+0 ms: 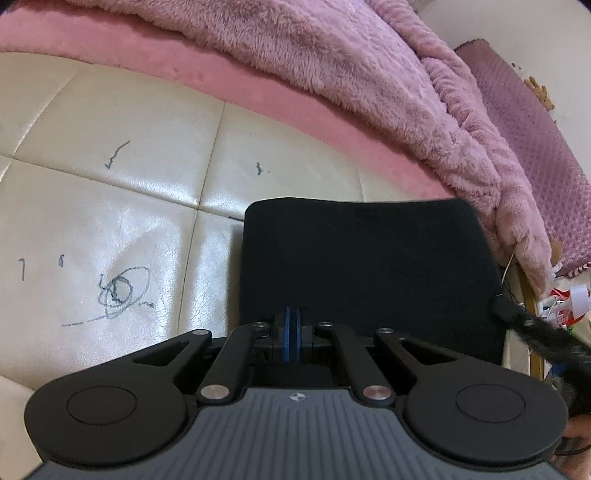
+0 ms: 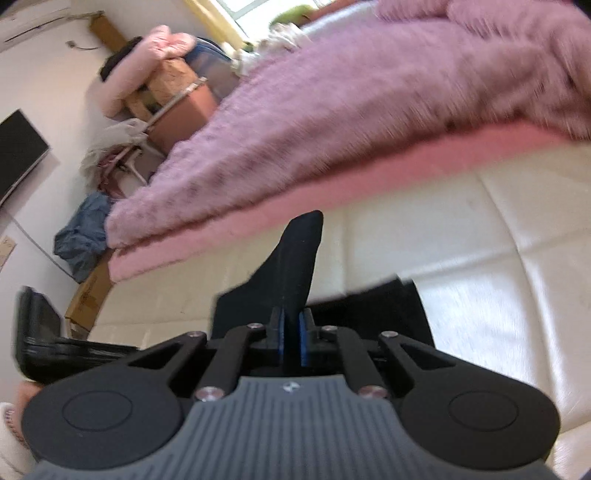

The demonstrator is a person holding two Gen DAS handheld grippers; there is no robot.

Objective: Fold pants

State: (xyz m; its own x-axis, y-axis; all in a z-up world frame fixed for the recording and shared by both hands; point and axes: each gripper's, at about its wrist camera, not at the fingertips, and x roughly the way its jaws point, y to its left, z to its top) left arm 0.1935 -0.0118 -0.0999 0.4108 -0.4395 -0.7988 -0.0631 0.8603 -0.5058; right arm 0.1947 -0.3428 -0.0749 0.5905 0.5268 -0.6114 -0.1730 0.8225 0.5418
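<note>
Cream cushion [image 1: 110, 206], pen-scribbled, under pink blanket [image 1: 369, 74]. Black pants [image 1: 369, 266] lie folded on it. Left gripper [image 1: 291, 332] pressed together at their near edge; right gripper [image 2: 291, 332] pinches raised corner.

Daylight pours from the window [image 2: 236, 14] and glares off the cream cushion [image 2: 480, 314]. The right wrist view smears with motion blur; the left stays sharp. Fisheye bends both edges.

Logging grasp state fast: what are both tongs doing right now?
Left tongs: shut, on the black pants' edge.
Right tongs: shut on a raised pants fold.
</note>
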